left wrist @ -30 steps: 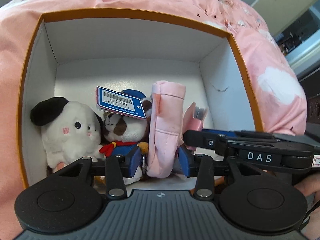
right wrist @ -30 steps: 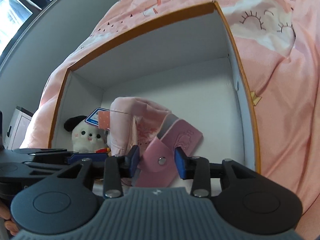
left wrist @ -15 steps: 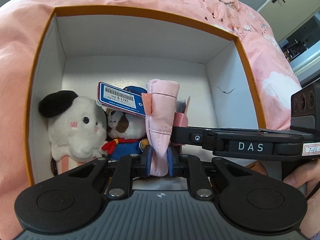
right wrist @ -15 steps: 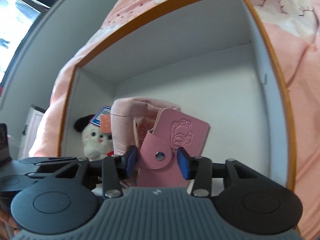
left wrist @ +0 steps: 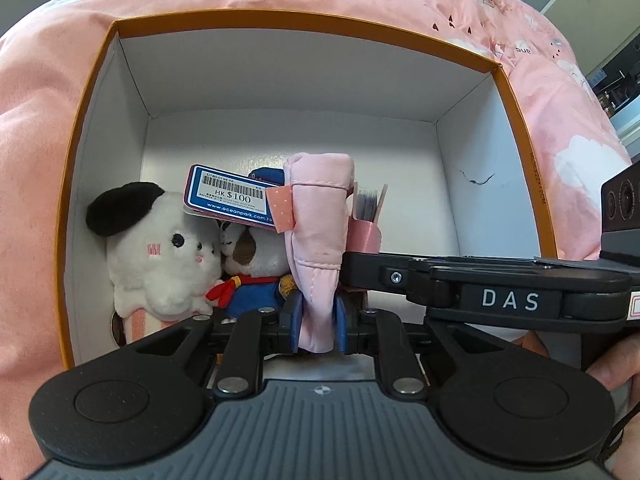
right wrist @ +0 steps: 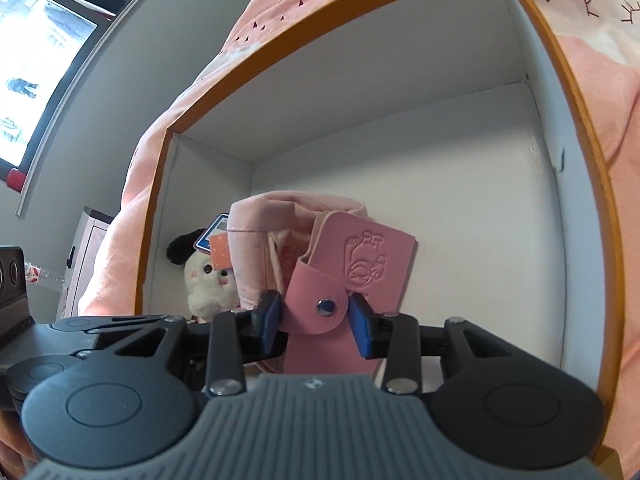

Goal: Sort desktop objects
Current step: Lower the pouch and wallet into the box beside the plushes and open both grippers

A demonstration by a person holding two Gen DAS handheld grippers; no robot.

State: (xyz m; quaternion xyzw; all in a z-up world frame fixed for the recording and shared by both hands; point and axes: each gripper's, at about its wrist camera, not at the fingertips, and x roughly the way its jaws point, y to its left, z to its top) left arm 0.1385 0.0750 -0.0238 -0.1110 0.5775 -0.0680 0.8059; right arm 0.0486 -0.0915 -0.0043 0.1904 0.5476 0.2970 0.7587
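Since a second ago the left hand-held gripper [left wrist: 318, 330] has closed from a wide stance onto the lower edge of the pink fabric pouch [left wrist: 318, 240] and now pinches it between its blue pads, while the right one has dropped a little deeper into the box.

That right hand-held gripper [right wrist: 316, 322] is easing its jaws inward around the pink card holder [right wrist: 352, 280], a pad at each side by the snap flap; whether the pads actually press on it I cannot tell. The card holder stands upright just beside the pouch, partly tucked against it.

Both sit inside the white box with the orange rim [left wrist: 280, 18], which rests on a pink bedspread [left wrist: 32, 160]. At the box's left wall a white plush with a black ear [left wrist: 160, 256] leans against a sailor plush [left wrist: 256, 276], a blue price tag [left wrist: 228, 196] above them.
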